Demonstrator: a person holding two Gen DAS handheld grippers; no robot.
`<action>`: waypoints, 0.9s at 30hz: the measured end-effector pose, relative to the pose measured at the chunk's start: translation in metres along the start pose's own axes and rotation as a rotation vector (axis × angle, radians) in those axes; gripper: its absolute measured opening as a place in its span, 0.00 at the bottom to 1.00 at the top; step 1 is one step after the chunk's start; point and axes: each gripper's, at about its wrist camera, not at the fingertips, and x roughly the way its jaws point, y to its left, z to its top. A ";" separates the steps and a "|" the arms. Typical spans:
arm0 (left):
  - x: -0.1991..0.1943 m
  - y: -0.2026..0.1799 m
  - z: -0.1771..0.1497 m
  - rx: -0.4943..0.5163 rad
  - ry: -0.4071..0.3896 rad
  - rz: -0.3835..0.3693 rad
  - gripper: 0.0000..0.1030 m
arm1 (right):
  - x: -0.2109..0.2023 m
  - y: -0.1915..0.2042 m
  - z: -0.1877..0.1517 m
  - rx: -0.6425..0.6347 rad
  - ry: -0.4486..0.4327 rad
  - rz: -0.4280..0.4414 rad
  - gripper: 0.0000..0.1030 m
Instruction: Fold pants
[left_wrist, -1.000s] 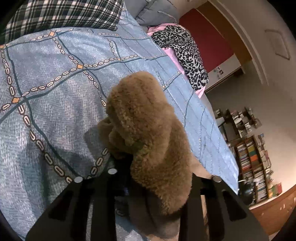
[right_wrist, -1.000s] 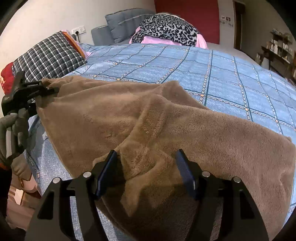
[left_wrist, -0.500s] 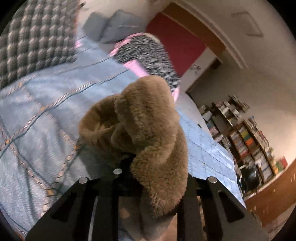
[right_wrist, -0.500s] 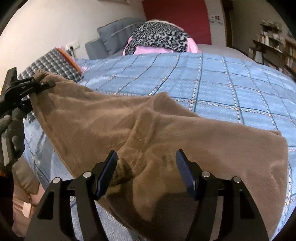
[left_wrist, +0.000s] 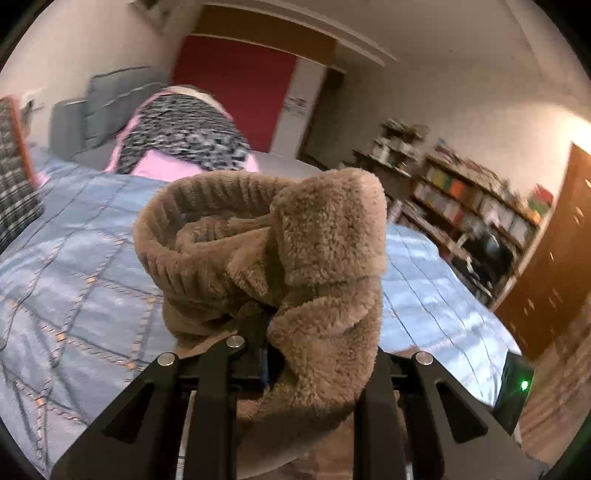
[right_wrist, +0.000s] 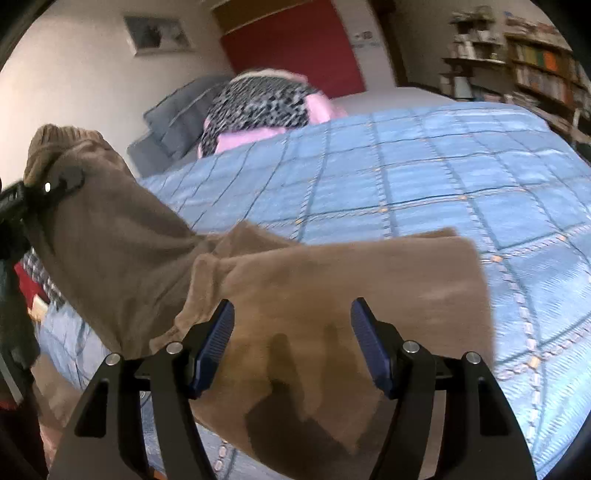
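Bunching up in front of the left wrist camera, the brown fleece pants (left_wrist: 295, 266) fill the middle of the view, their ribbed waistband curled into an open ring. The left gripper (left_wrist: 273, 332) has its jaws nearly together and clamped on that fabric, and the cloth hides the fingertips. This pinched end hangs in the air above the blue quilted bedspread with a grid of stitched lines (left_wrist: 74, 266). At the far edge of the bed lie a black-and-white leopard-print cloth over pink fabric (left_wrist: 184, 133) and grey pillows (left_wrist: 107, 99). A checked pillow (left_wrist: 14, 192) sits at the bed's left edge. Bookshelves (left_wrist: 476, 206) stand along the wall on the right.

From the right wrist camera, the pants (right_wrist: 332, 302) stretch from the raised waistband at upper left, where the left gripper (right_wrist: 40, 192) pinches them, down to a flat part lying on the bedspread (right_wrist: 443, 170) near its front edge. The right gripper (right_wrist: 291, 339) stands wide open just above this flat part, with brown cloth showing between its blue-padded fingers (right_wrist: 218, 339); the pads press on nothing. The leopard-print cloth (right_wrist: 258, 99) lies at the far edge.
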 end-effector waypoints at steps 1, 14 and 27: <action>0.004 -0.013 -0.002 0.021 0.012 -0.011 0.18 | -0.006 -0.006 0.000 0.014 -0.011 -0.004 0.64; 0.041 -0.140 -0.054 0.329 0.146 -0.075 0.18 | -0.045 -0.090 -0.016 0.191 -0.078 -0.066 0.64; 0.072 -0.200 -0.126 0.502 0.294 -0.104 0.19 | -0.055 -0.127 -0.028 0.247 -0.095 -0.098 0.64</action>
